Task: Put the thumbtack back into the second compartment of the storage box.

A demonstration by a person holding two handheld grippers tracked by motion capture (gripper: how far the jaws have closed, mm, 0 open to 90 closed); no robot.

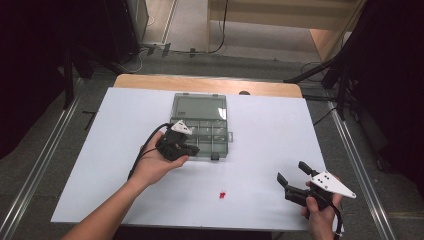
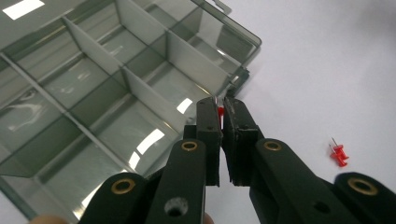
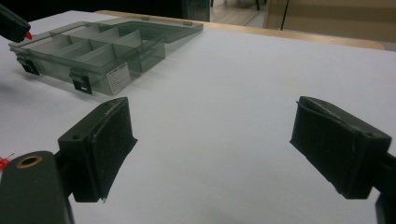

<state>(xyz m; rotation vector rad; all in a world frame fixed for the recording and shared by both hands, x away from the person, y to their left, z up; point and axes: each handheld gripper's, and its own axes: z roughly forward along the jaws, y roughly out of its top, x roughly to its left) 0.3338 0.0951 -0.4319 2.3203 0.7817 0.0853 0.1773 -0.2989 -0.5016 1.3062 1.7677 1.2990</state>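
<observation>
White table (image 1: 260,190) lies under the right gripper (image 1: 294,179), jaws wide and empty, a spare pin (image 1: 221,194) to its left, while beyond, the left gripper (image 2: 221,108) pinches a red pin (image 2: 220,111) at the box's (image 2: 93,88) near edge, apparently to drop it inside.

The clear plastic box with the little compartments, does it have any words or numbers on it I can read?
White sticker on the front wall of the compartment box: it carries print, but too small and blurred to read.
No other words, numbers or signs can be read anywhere.
</observation>
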